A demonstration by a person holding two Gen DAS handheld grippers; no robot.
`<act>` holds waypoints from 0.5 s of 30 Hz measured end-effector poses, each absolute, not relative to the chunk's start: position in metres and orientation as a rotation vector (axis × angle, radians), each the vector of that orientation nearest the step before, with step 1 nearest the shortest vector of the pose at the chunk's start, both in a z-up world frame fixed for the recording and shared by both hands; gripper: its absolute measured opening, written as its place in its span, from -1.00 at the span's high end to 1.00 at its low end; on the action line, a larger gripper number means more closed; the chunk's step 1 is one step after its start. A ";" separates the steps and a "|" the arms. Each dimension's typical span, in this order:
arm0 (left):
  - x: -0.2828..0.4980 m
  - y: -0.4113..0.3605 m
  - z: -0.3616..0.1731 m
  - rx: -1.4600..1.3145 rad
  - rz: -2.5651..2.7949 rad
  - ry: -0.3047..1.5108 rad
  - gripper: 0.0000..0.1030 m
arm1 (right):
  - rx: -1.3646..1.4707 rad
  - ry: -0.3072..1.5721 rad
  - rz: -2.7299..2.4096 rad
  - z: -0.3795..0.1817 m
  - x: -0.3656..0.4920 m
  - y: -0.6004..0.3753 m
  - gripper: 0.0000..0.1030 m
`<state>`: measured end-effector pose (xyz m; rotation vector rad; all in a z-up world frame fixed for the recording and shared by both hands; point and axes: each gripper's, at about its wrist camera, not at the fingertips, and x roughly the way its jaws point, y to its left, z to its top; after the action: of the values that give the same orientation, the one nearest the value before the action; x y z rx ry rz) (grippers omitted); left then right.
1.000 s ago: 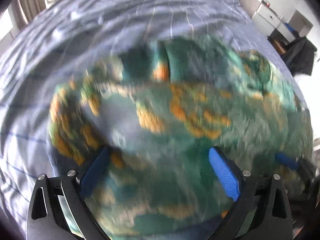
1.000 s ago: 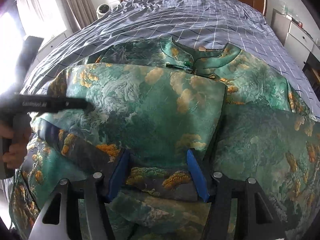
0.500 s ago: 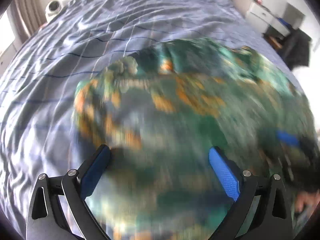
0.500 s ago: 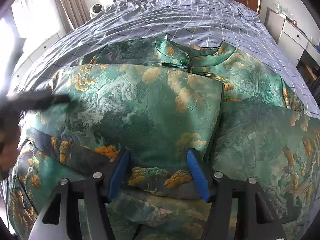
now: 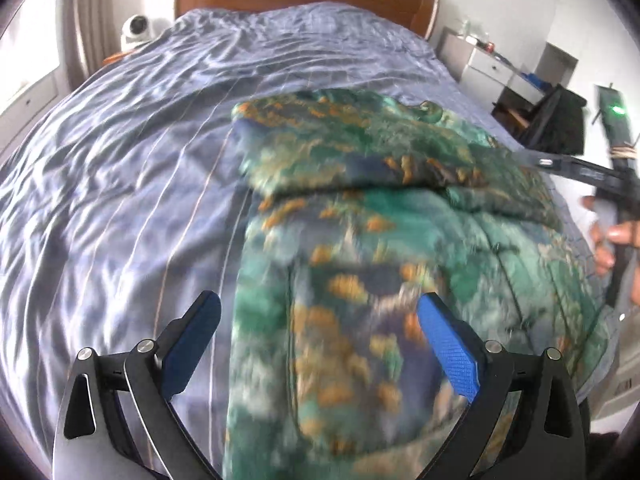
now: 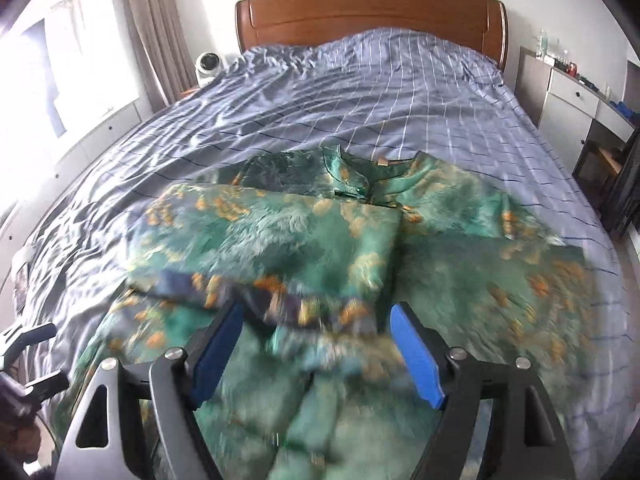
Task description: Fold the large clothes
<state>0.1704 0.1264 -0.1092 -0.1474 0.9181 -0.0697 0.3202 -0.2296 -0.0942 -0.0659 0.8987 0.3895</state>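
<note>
Where both grippers hovered low over the green dress [image 6: 304, 248], the left gripper [image 5: 318, 344] and right gripper [image 6: 316, 348] have pulled back, jaws spread, gripping nothing.

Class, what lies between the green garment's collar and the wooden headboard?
Only blue checked bedsheet lies between the collar and the headboard, per the right wrist view.

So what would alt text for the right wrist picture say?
A green and orange patterned garment, partly folded, lies on a bed's blue checked cover. The open right gripper is above its near edge; a wooden headboard stands behind.
</note>
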 end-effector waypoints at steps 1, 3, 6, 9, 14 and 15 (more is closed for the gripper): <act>0.165 0.127 -0.113 -0.151 -0.065 0.925 -0.92 | -0.068 0.893 0.387 -0.092 0.312 -0.236 -0.52; 0.154 0.129 -0.117 -0.154 -0.050 0.939 -0.92 | -0.086 0.880 0.371 -0.088 0.287 -0.256 -0.52; 0.139 0.127 -0.122 -0.140 -0.032 0.950 -0.92 | -0.145 0.879 0.313 -0.093 0.256 -0.285 -0.52; 0.129 0.122 -0.120 -0.117 -0.022 0.939 -0.92 | -0.182 0.884 0.252 -0.100 0.227 -0.313 -0.52; 0.122 0.122 -0.119 -0.104 -0.016 0.945 -0.92 | -0.139 0.896 0.176 -0.105 0.192 -0.355 -0.52; 0.121 0.122 -0.119 -0.103 -0.010 0.948 -0.92 | -0.123 0.903 0.165 -0.106 0.187 -0.362 -0.52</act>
<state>0.1213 0.1225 -0.1195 -0.1029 0.9480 -0.0101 0.1870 -0.3624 -0.1062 -0.1234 0.9031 0.1648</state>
